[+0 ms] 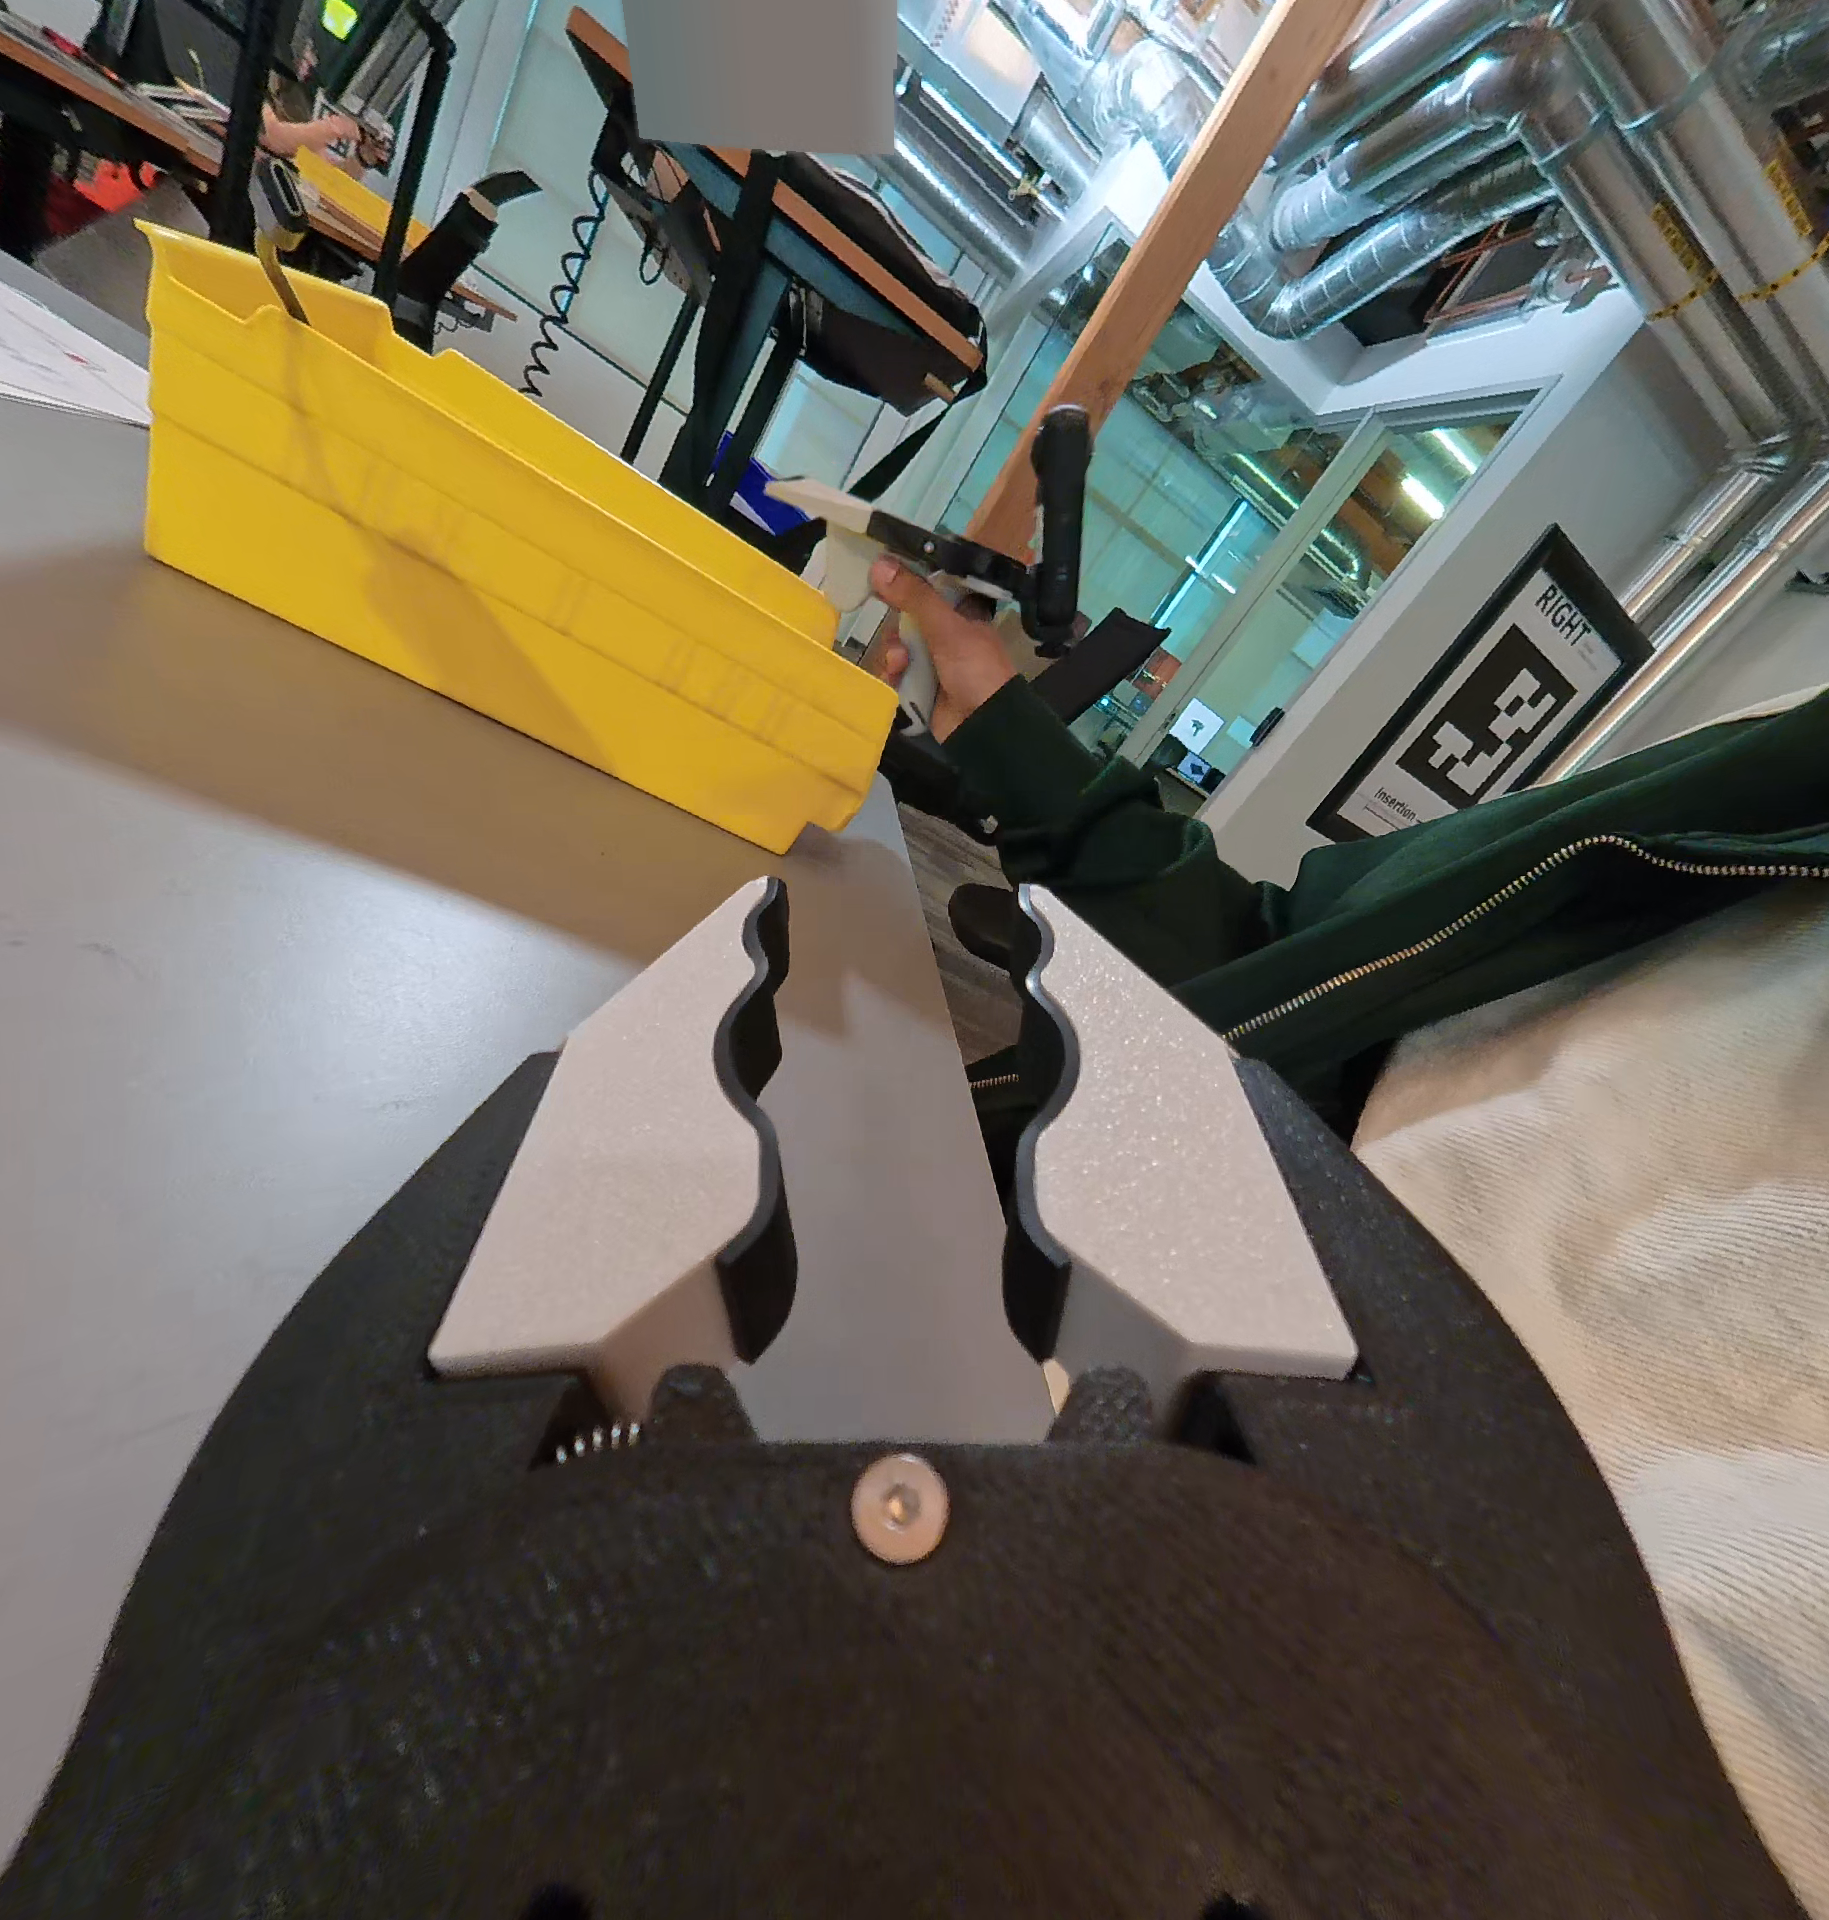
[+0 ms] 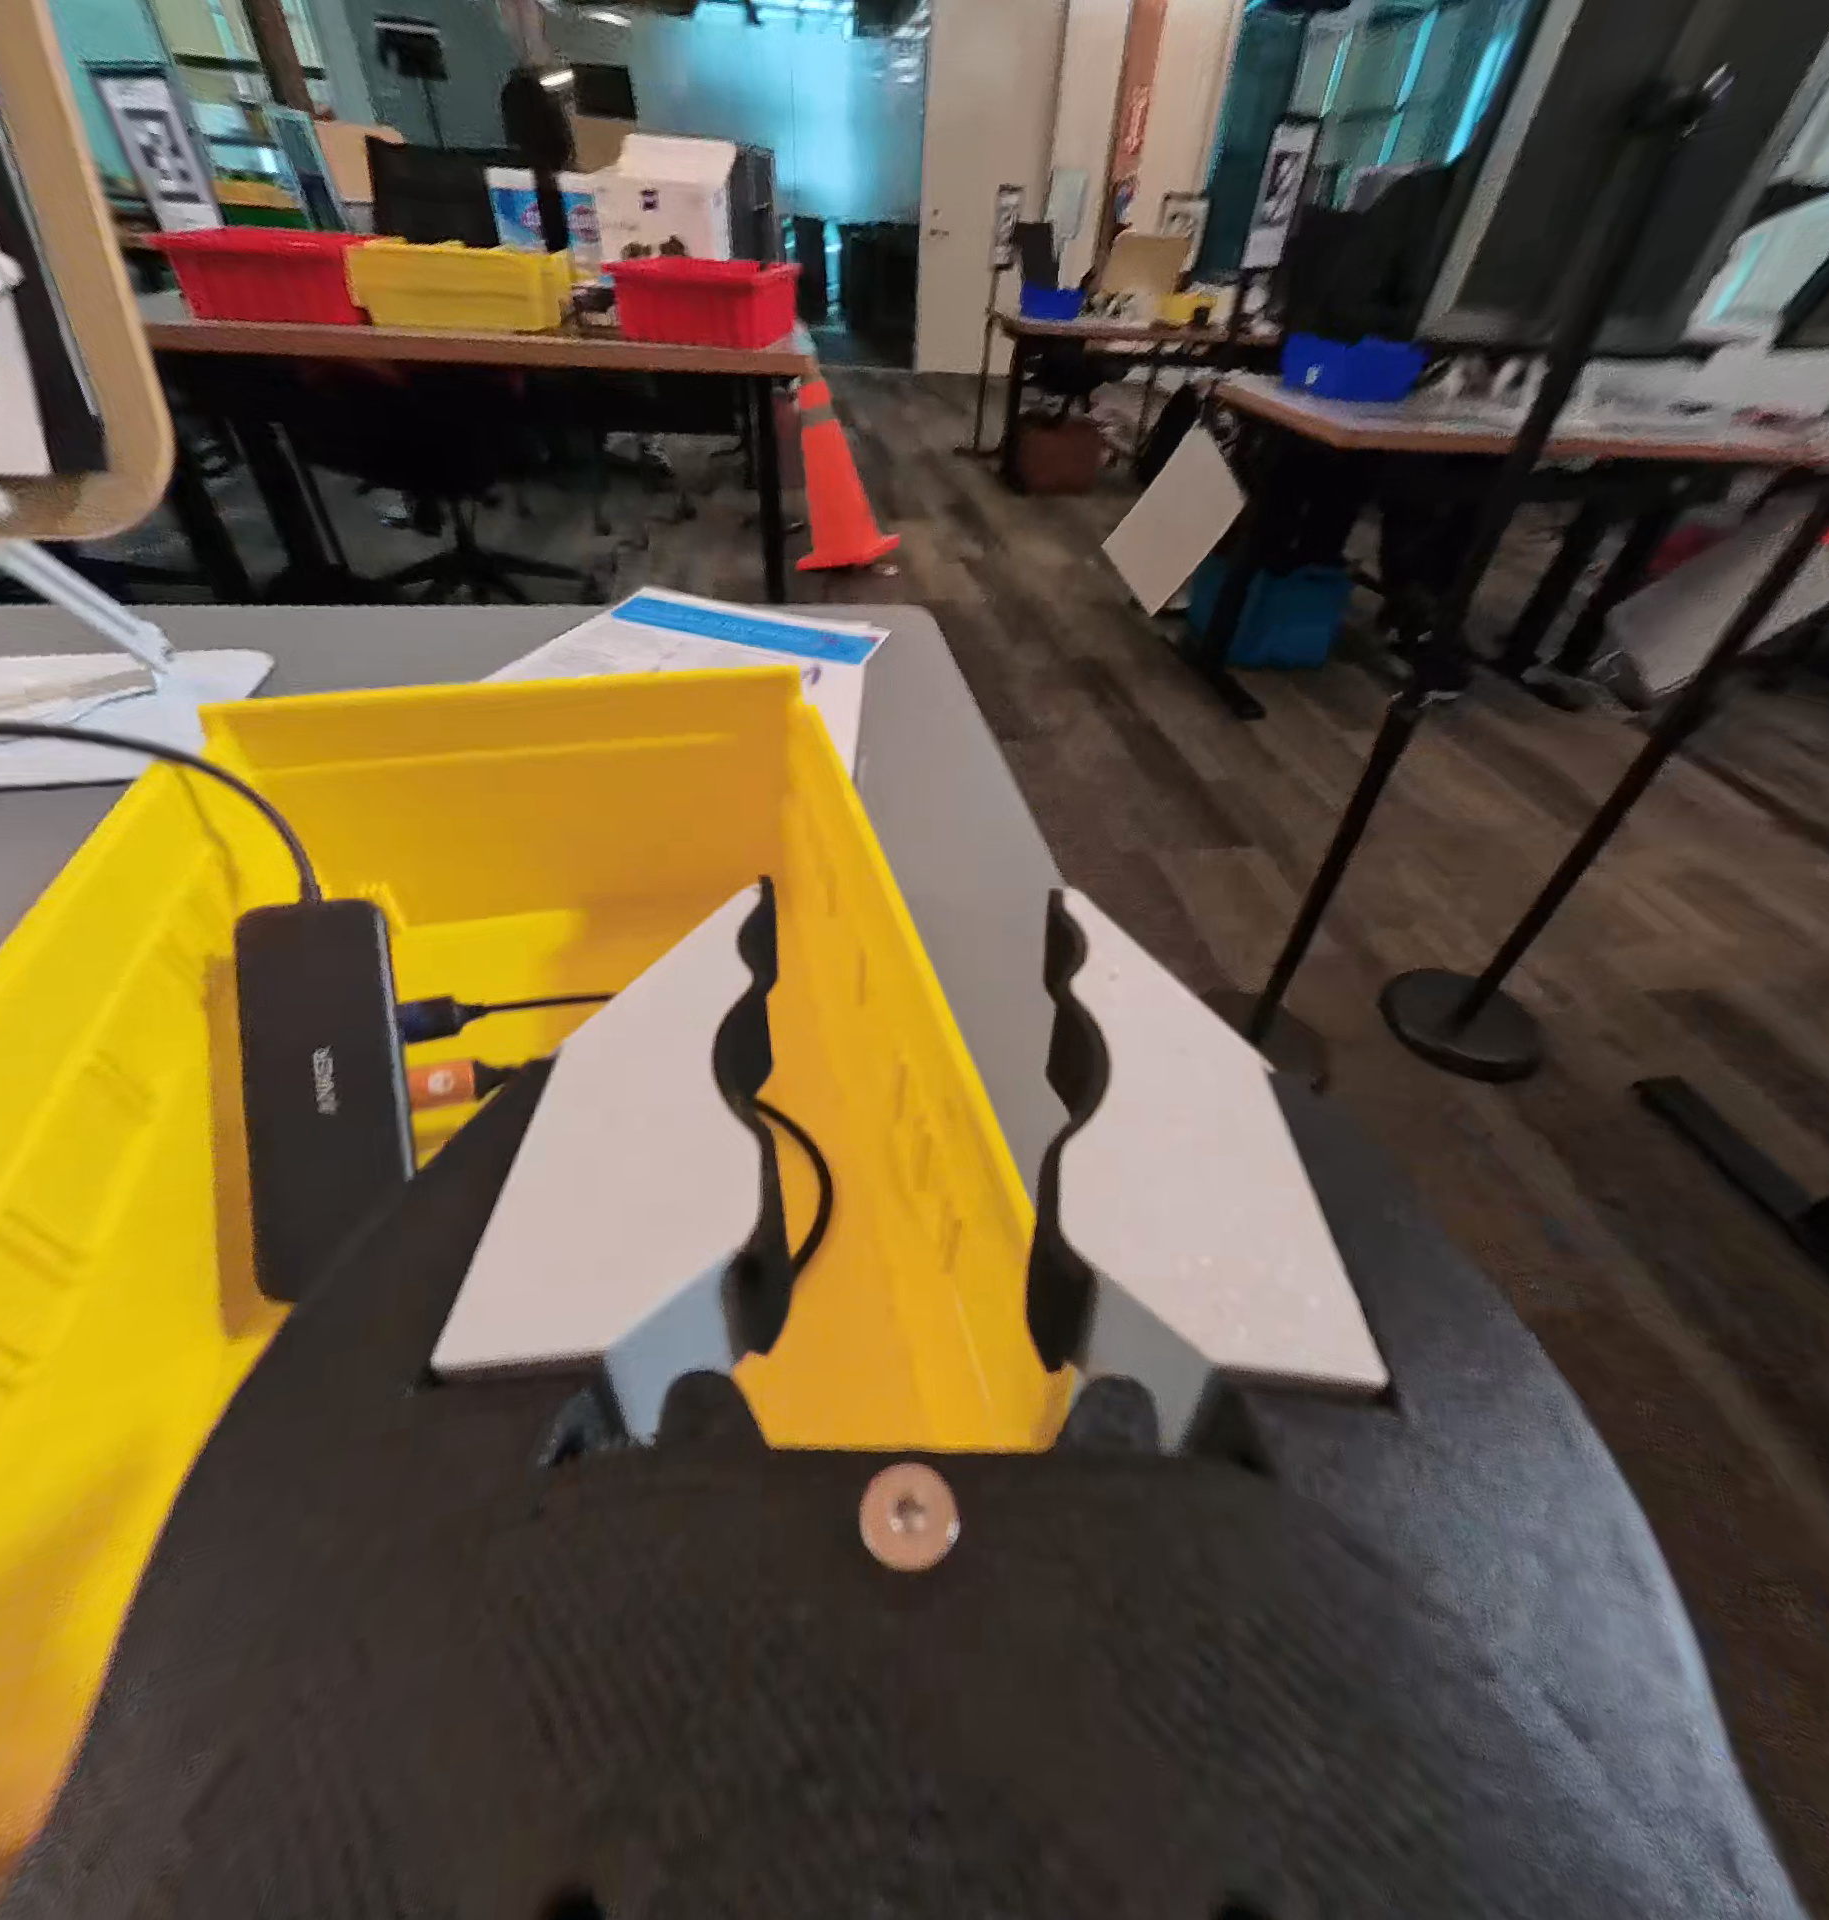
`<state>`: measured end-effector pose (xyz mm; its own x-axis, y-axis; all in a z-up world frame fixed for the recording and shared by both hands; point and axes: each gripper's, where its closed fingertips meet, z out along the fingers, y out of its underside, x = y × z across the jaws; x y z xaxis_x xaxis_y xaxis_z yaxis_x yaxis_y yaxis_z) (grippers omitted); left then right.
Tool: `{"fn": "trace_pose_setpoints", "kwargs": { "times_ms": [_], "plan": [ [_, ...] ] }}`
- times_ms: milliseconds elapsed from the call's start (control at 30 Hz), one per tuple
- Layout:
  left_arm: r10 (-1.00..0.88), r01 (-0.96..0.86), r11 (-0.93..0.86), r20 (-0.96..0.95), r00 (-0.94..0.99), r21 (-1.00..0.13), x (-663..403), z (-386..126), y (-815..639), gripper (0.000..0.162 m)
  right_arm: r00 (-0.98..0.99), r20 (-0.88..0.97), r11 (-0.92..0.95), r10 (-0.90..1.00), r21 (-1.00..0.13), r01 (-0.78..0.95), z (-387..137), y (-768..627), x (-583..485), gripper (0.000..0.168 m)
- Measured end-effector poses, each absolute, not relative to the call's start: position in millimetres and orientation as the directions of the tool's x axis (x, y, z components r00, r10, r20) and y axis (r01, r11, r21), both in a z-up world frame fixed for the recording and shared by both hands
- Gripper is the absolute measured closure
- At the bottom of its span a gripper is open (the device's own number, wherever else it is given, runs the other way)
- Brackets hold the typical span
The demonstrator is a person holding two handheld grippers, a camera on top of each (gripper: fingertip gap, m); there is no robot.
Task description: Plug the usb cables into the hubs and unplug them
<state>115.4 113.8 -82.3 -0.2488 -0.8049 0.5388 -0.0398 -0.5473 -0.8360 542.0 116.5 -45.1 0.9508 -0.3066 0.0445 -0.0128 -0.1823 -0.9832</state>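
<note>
The right tongs (image 2: 905, 914) hover released and empty over the near end of the yellow plastic bin (image 2: 536, 821), which stands on the grey counter (image 2: 941, 790). The left tongs (image 1: 905, 914) are also parted and empty, low over the counter, well apart from the bin.

Inside the bin lies one flat black USB hub (image 2: 318, 1091). Two plugs sit in its side: a dark plug with blue trim (image 2: 432, 1016) and an orange plug (image 2: 442, 1084). A thin black cable (image 2: 801, 1195) loops across the bin floor between the right fingers.

The step in hand is probably unplugging. To do it well, the right tongs should swing left, pinch one plug by its body, not its cable, and pull straight out along the port. The left tongs should come over to pin the hub, or it will slide.
</note>
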Motion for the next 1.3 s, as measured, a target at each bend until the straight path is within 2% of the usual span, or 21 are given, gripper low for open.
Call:
{"fn": "trace_pose_setpoints", "kwargs": {
  "times_ms": [67, 133, 167, 233, 300, 400, 533, 767, 800, 867, 1000, 1067, 1200, 1233, 1300],
  "plan": [
    [-0.804, -0.045, -0.547, 0.54, -0.248, -0.836, 115.9, -82.9, 113.5, 0.122, 0.967, 0.065, -0.215, -0.245, -0.977, 0.012, -52.0, 117.2, 539.5, 0.122],
    [-0.802, -0.047, -0.55, 0.543, -0.248, -0.834, 116.1, -83.1, 113.6, 0.122, 0.965, 0.119, -0.243, -0.234, -0.968, 0.061, -52.7, 114.2, 539.5, 0.136],
    [-0.802, -0.047, -0.55, 0.544, -0.248, -0.834, 116.1, -83.2, 113.8, 0.122, 0.957, 0.138, -0.217, -0.254, -0.973, 0.082, -46.8, 111.2, 541.9, 0.142],
    [-0.803, -0.049, -0.549, 0.543, -0.247, -0.834, 116.3, -83.4, 113.7, 0.122, 0.935, 0.159, -0.131, -0.318, -0.984, 0.123, -28.4, 101.5, 550.6, 0.142],
    [-0.803, -0.048, -0.549, 0.542, -0.248, -0.834, 116.3, -83.1, 113.2, 0.122, 0.915, 0.179, -0.14, -0.361, -0.981, 0.137, -26.5, 96.0, 561.6, 0.133],
    [-0.8, -0.05, -0.553, 0.546, -0.249, -0.832, 116.5, -83.3, 113.4, 0.122, 0.921, 0.189, -0.281, -0.342, -0.955, 0.092, -61.2, 101.6, 572.7, 0.107],
    [-0.803, -0.049, -0.549, 0.543, -0.246, -0.834, 116.3, -83.1, 113.3, 0.122, 0.975, 0.016, -0.383, -0.222, -0.921, -0.072, -108.6, 120.3, 554.3, 0.088],
    [-0.795, -0.057, -0.558, 0.552, -0.25, -0.828, 117.0, -83.8, 113.1, 0.122, 0.956, 0.067, -0.367, -0.284, -0.929, -0.044, -118.5, 124.0, 565.9, 0.133],
    [-0.795, -0.057, -0.558, 0.553, -0.251, -0.828, 117.0, -83.7, 113.1, 0.122, 0.96, 0.059, -0.361, -0.275, -0.932, -0.046, -119.6, 125.1, 565.0, 0.133],
    [-0.796, -0.056, -0.557, 0.552, -0.25, -0.828, 117.0, -83.7, 113.3, 0.122, 0.971, 0.008, -0.333, -0.238, -0.94, -0.074, -120.4, 127.9, 560.1, 0.14],
    [-0.795, -0.057, -0.556, 0.551, -0.253, -0.829, 117.3, -83.5, 112.1, 0.121, 0.971, -0.208, -0.297, -0.114, -0.926, -0.234, -123.3, 133.2, 540.7, 0.163],
    [-0.796, -0.061, -0.554, 0.55, -0.253, -0.83, 117.6, -83.9, 111.4, 0.121, 0.971, -0.232, -0.294, -0.065, -0.925, -0.241, -121.4, 134.0, 533.1, 0.156],
    [-0.795, -0.067, -0.554, 0.551, -0.253, -0.83, 118.4, -84.5, 110.9, 0.121, 0.963, -0.265, -0.28, 0.041, -0.929, -0.243, -115.5, 137.5, 511.9, 0.12],
    [-0.794, -0.068, -0.555, 0.552, -0.254, -0.829, 118.4, -84.6, 110.8, 0.121, 0.962, -0.271, -0.283, 0.029, -0.926, -0.252, -116.3, 137.8, 512.4, 0.117],
    [-0.795, -0.065, -0.555, 0.552, -0.253, -0.829, 118.2, -84.4, 111.1, 0.121, 0.967, -0.252, -0.308, -0.038, -0.918, -0.251, -122.6, 136.6, 520.8, 0.15]
  ]
}}
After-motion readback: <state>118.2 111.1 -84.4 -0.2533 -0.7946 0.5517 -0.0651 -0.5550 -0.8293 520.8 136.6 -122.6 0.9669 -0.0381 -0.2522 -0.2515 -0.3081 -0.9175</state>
